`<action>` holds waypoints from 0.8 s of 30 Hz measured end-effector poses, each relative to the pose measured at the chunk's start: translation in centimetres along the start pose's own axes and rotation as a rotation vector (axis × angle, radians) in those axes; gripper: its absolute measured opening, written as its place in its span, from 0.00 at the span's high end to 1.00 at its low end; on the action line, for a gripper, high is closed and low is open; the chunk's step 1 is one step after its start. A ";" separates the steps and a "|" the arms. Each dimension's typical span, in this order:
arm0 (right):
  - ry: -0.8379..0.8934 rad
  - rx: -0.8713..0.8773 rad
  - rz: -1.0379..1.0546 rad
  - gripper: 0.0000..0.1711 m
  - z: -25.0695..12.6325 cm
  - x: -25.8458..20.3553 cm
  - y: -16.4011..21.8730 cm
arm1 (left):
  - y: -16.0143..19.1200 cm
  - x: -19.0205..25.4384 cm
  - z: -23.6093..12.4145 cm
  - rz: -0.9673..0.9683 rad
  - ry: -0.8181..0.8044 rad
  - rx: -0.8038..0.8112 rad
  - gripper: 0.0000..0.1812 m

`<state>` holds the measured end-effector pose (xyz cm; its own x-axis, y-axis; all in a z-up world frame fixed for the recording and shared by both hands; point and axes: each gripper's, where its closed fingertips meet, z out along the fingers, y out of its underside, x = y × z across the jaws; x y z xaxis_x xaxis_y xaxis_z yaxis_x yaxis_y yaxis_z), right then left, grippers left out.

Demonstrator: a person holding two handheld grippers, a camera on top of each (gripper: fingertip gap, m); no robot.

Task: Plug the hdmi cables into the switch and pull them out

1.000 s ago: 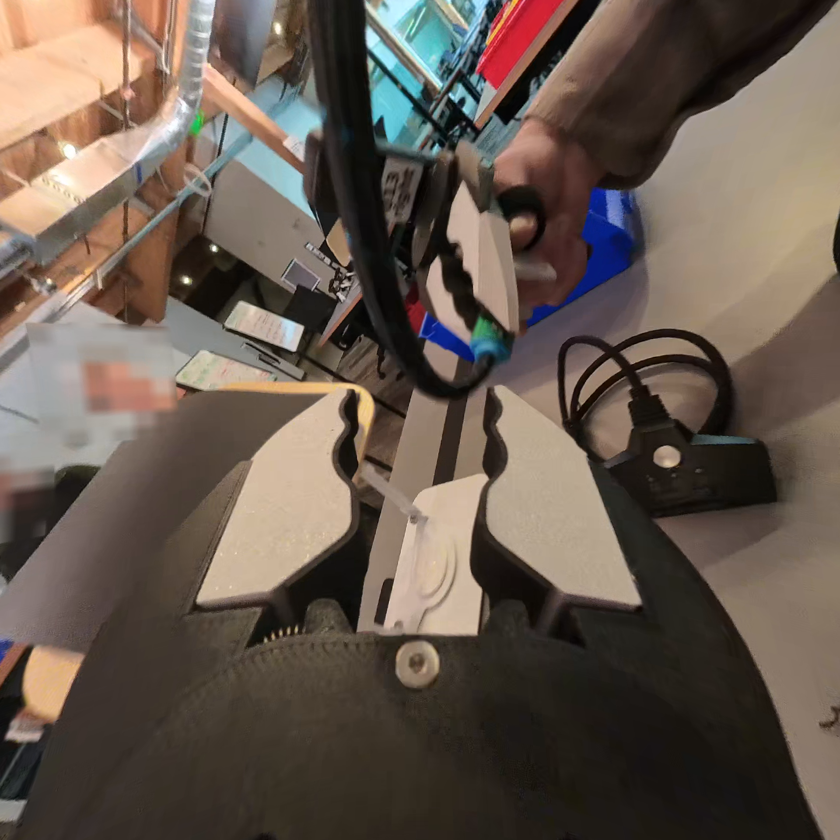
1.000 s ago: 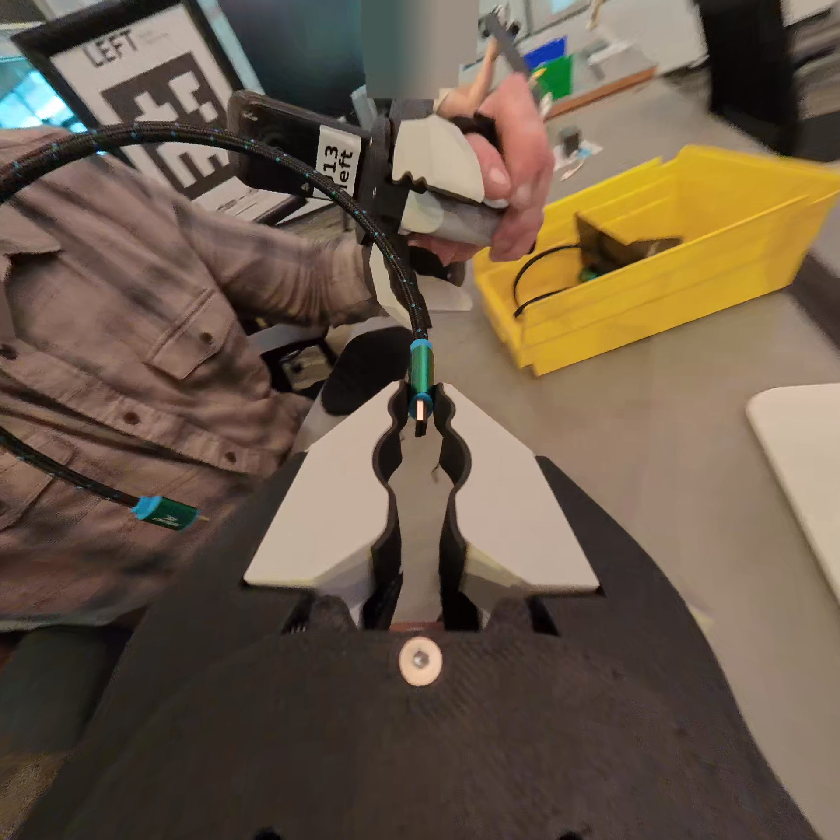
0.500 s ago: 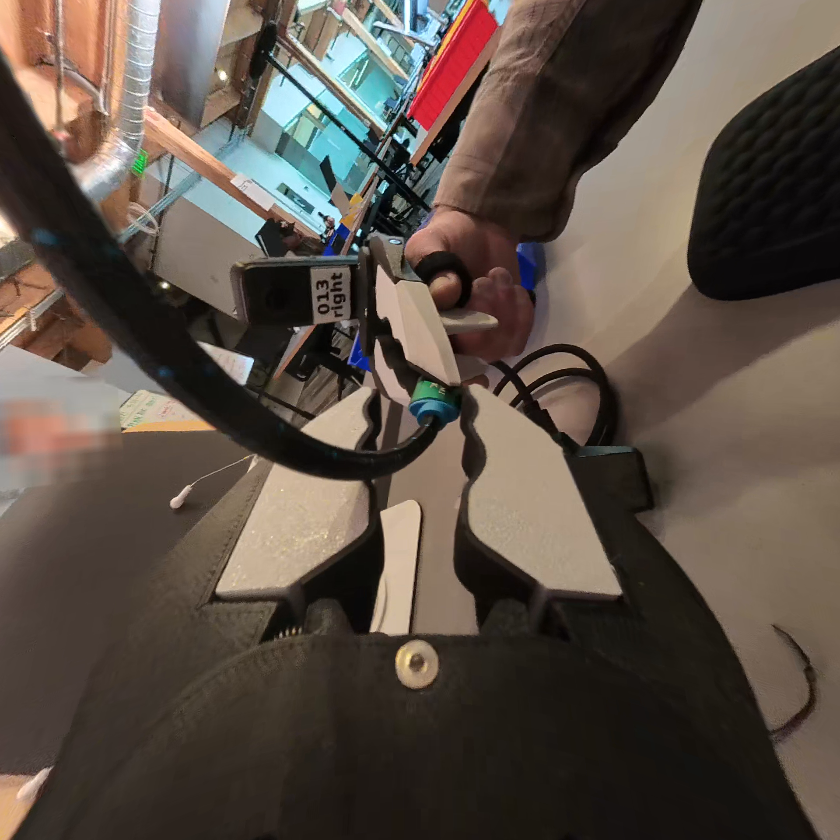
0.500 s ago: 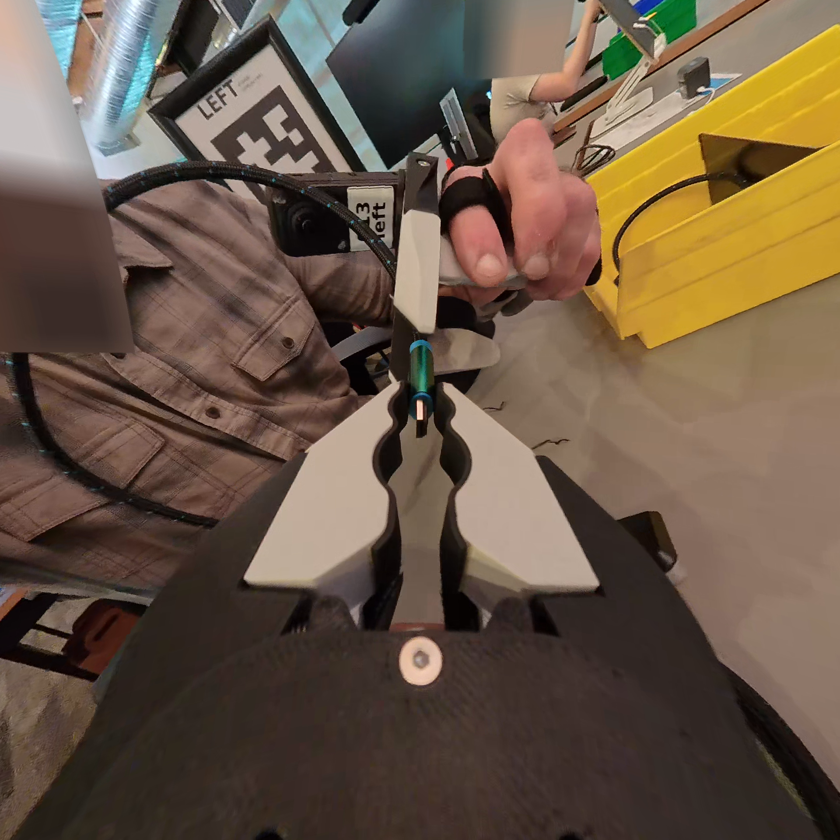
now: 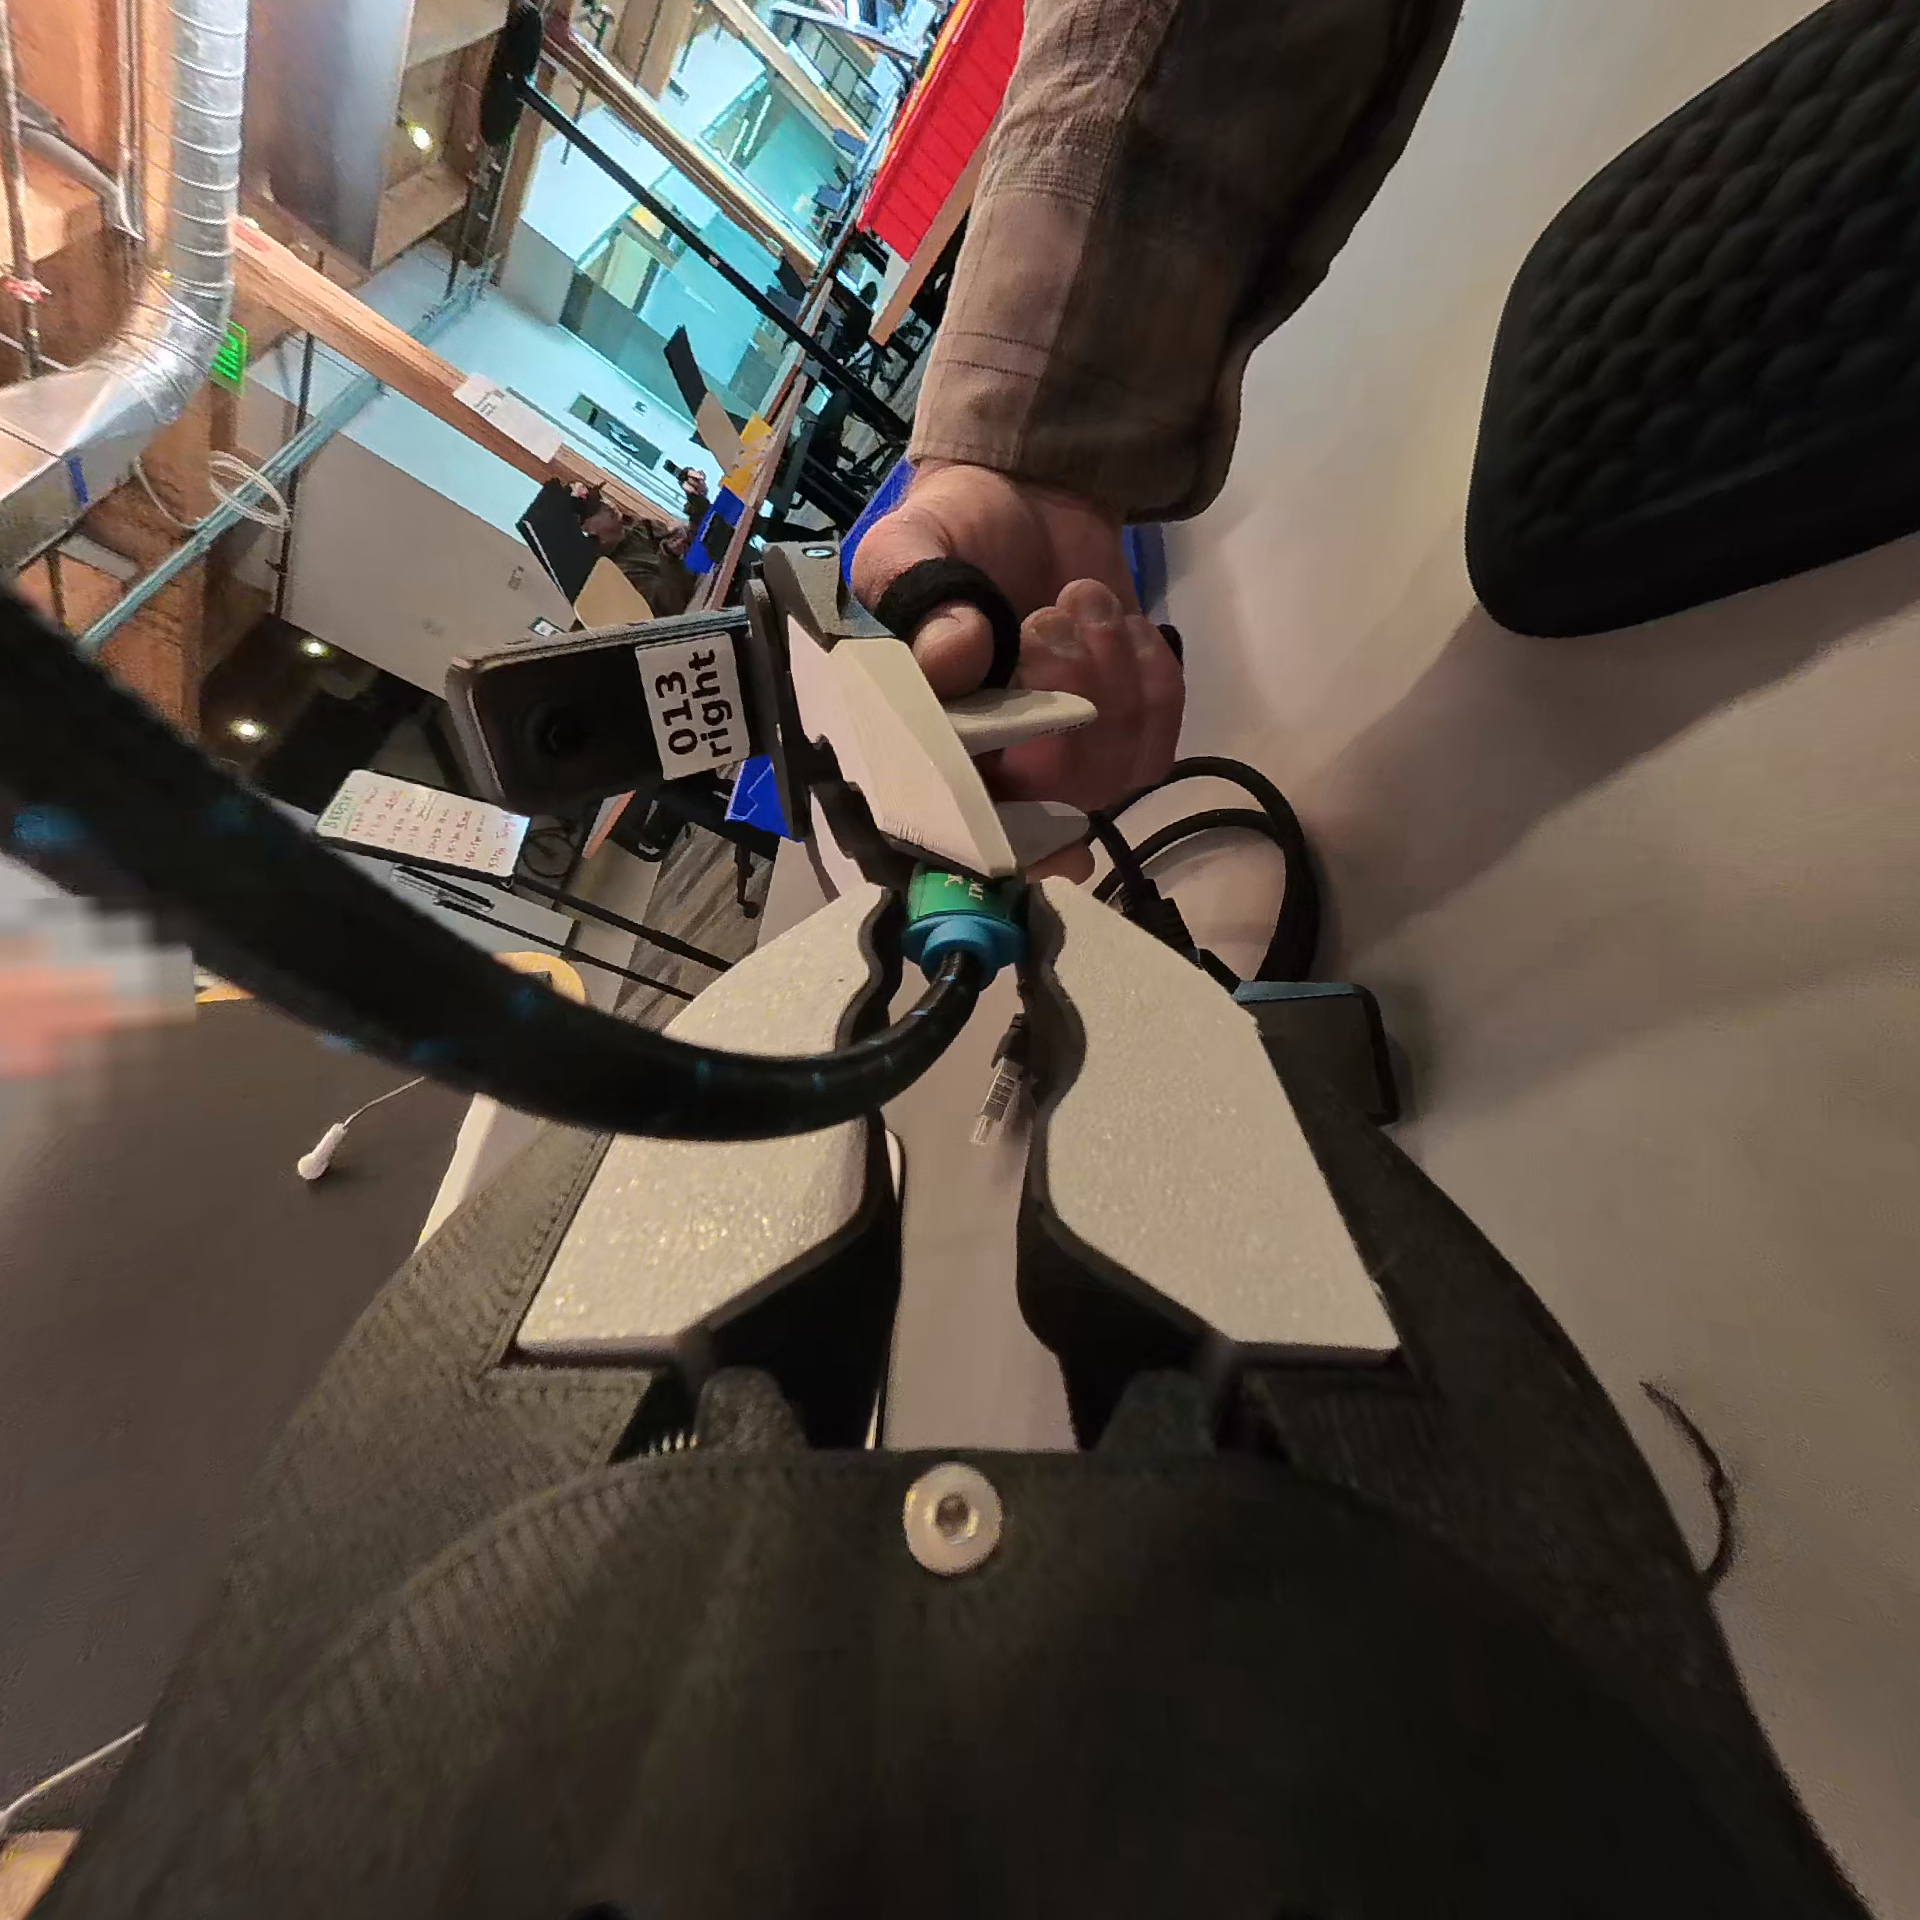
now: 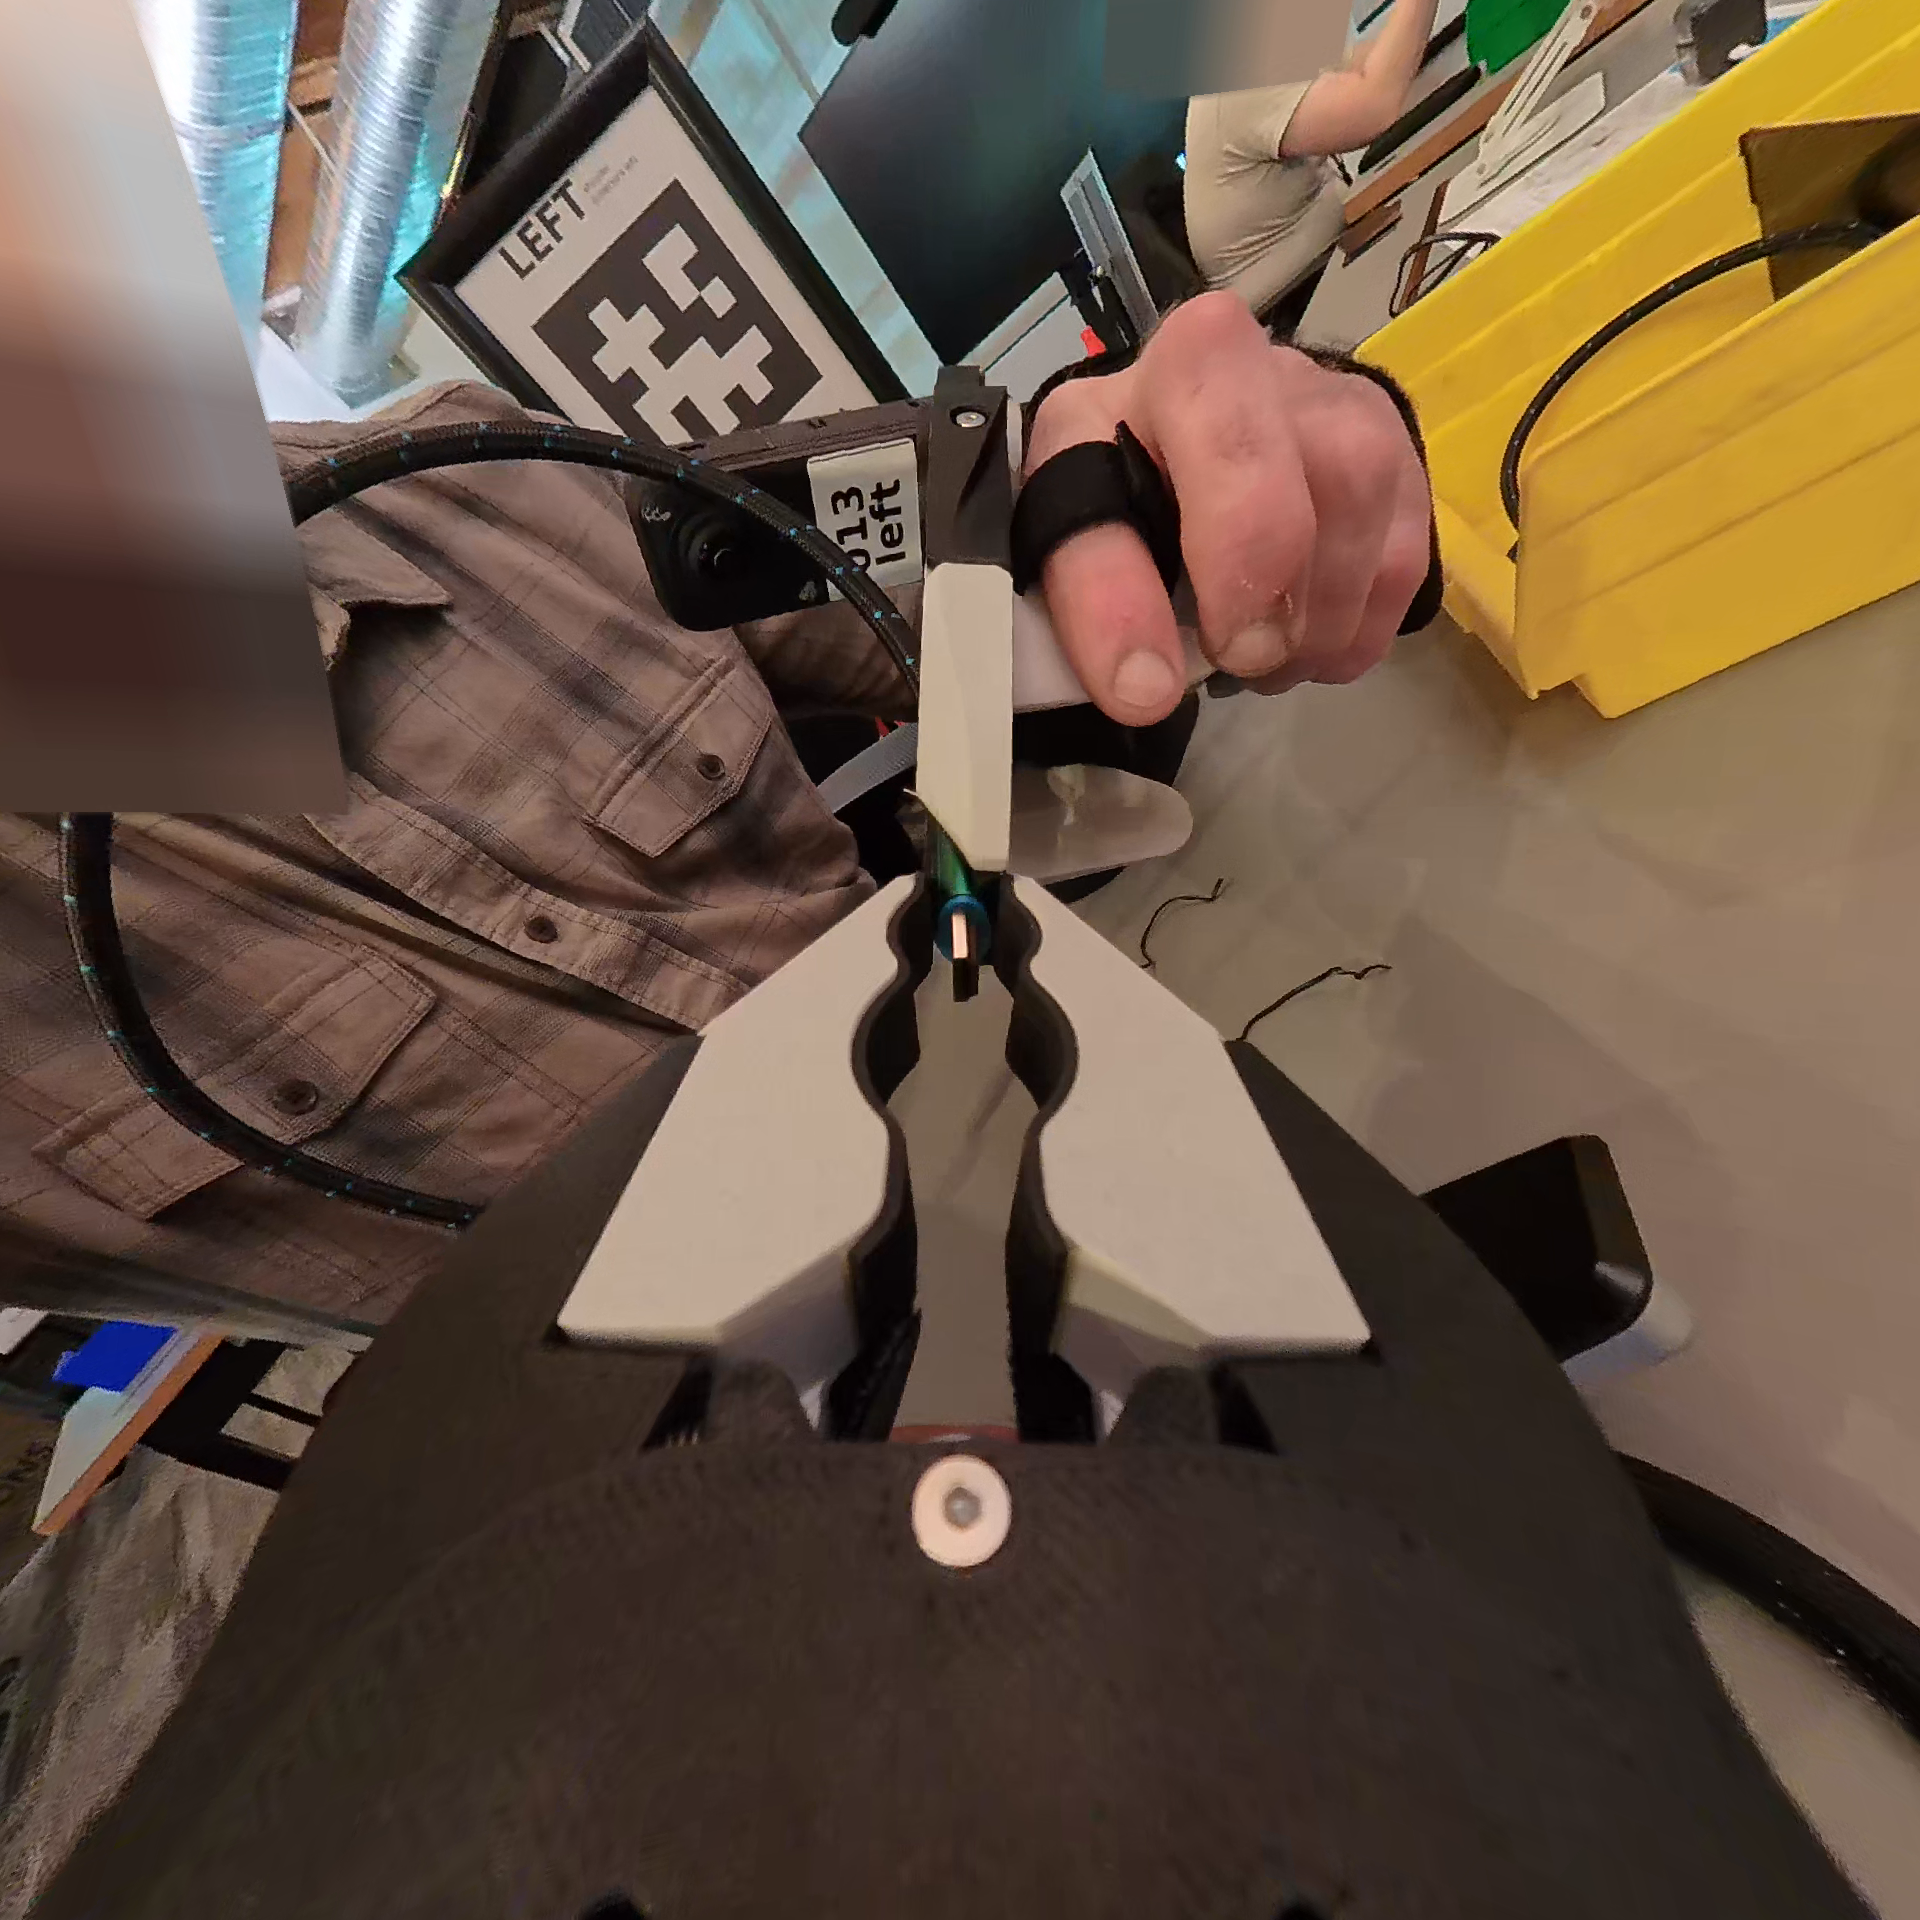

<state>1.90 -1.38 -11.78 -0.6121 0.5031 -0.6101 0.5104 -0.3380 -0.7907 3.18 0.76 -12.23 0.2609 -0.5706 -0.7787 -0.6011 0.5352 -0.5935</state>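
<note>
Item 1: my right gripper (image 6: 961,914), fingers pinched on the green-and-blue HDMI plug (image 6: 958,920), its metal tip pointing back toward my camera.

Item 2: my left gripper (image 5: 961,920), tips flanking the same plug's blue collar (image 5: 958,940); I cannot tell whether they are clamping it.

Item 3: braided black cable (image 5: 416,987) arcing away leftward from the collar.

Item 4: black switch box (image 5: 1340,1039) on the grey tabletop (image 5: 1662,935), just beyond my left fingers.

Item 5: yellow bin (image 6: 1683,468), far right.
</note>
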 end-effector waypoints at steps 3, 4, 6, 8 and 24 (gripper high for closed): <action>-0.021 0.001 0.017 0.95 0.2 -0.2 0.3 | -0.2 0.3 -0.1 0.006 0.005 0.000 0.88; -0.032 0.001 0.027 0.96 0.2 -0.3 0.3 | -0.3 0.4 -0.1 -0.004 0.014 0.002 0.88; -0.050 0.004 0.036 0.95 0.3 -0.5 0.3 | -0.6 0.4 -0.1 0.024 0.000 0.010 0.88; -0.061 0.002 0.037 0.96 0.3 -0.6 0.4 | -0.7 0.4 -0.1 0.029 -0.007 0.012 0.88; -0.086 -0.001 0.060 0.95 0.6 -1.1 0.5 | -1.5 0.5 -0.5 -0.096 0.007 0.038 0.88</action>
<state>2.46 -2.55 -11.57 -0.6300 0.4119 -0.6583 0.5485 -0.3641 -0.7527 3.85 -0.62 -11.66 0.3104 -0.6250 -0.7163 -0.5441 0.5010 -0.6730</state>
